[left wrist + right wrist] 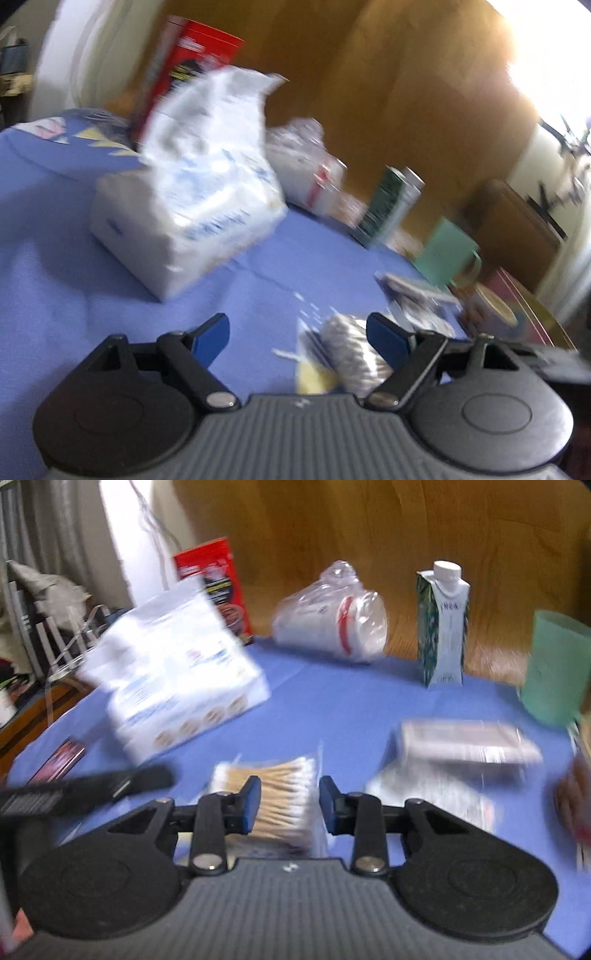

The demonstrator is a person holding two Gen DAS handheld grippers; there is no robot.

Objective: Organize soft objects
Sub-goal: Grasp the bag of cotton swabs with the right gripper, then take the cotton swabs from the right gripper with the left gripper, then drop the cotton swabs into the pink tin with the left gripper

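A white soft tissue pack (188, 218) with a torn-open top lies on the blue tablecloth (55, 240); it also shows in the right wrist view (173, 679). A clear bag of cotton swabs (280, 797) lies between the jaws of my right gripper (290, 805), which is open and not closed on it. My left gripper (297, 338) is open and empty; a grey-white rolled item in plastic (351, 354) lies by its right finger (386, 341). The frames are motion-blurred.
A bagged stack of paper cups (332, 624), a drink carton (443, 627), a green mug (554, 672), a red box (214, 579) and a flat packaged box (465, 746) stand or lie around. The other gripper's dark body (74, 790) is at left. A wooden wall stands behind.
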